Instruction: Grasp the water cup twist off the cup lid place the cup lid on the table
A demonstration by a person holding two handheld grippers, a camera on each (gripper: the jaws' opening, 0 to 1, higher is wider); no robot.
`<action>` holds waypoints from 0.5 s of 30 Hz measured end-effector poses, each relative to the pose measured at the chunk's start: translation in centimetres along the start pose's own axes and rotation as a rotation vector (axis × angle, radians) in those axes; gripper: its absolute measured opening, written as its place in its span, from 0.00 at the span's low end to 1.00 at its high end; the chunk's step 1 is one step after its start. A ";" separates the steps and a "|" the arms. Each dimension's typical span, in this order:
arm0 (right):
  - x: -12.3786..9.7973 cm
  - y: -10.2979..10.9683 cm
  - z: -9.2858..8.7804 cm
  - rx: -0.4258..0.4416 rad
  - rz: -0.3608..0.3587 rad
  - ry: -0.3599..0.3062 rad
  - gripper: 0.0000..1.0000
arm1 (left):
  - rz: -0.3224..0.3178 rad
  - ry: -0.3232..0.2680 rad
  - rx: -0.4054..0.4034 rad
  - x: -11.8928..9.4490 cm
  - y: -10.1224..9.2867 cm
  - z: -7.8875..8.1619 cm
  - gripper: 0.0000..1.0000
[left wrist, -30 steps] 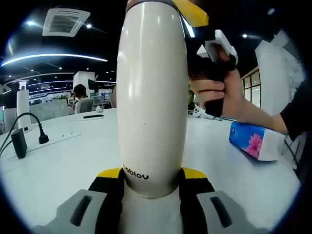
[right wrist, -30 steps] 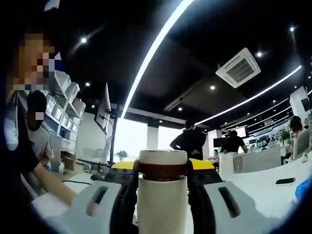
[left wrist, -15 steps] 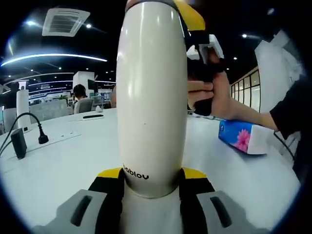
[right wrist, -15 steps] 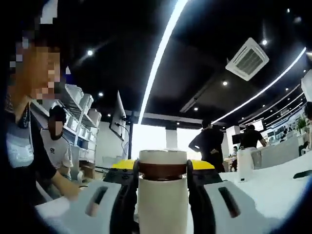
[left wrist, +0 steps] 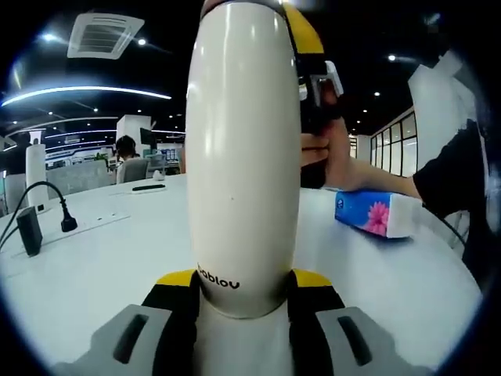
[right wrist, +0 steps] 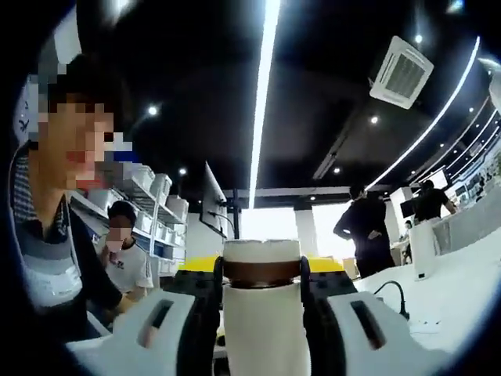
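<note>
Left gripper view: the left tongs (left wrist: 243, 301) are clamped on the lower body of the water cup (left wrist: 244, 149), a tall, upright, cream cylinder marked "bablov", above the white counter (left wrist: 94, 258); right of it, a hand (left wrist: 329, 157) holds the right tongs at the cup's top, with a blue tissue pack (left wrist: 372, 213) beyond. Right gripper view: the right tongs (right wrist: 261, 301) grip the cup lid (right wrist: 261, 262), cream with a brown band, between their black-and-yellow jaws.

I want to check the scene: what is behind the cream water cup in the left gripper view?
Behind the water cup lies the white table, with a blue tissue pack to one side and a black plug to the other. The cup hides what is directly behind it.
</note>
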State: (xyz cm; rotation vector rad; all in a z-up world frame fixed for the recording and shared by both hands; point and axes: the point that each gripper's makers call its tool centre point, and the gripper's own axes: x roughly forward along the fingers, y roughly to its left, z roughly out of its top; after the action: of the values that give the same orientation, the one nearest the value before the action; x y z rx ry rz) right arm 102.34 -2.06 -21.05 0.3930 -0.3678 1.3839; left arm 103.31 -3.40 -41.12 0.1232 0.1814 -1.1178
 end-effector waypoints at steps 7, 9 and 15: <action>0.0 -0.2 0.1 0.012 0.029 0.000 0.42 | -0.005 -0.001 0.001 0.2 0.2 0.0 0.46; -0.1 -0.1 0.1 0.009 0.029 0.003 0.42 | -0.006 -0.002 0.001 0.2 0.3 0.0 0.46; 0.0 -0.2 -0.1 0.004 0.007 0.020 0.45 | -0.006 -0.002 0.001 0.3 0.5 0.0 0.46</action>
State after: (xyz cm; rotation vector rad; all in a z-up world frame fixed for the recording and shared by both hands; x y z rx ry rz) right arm 102.57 -2.04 -21.18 0.3815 -0.3504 1.3949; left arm 103.84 -3.43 -41.16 0.1221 0.1792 -1.1245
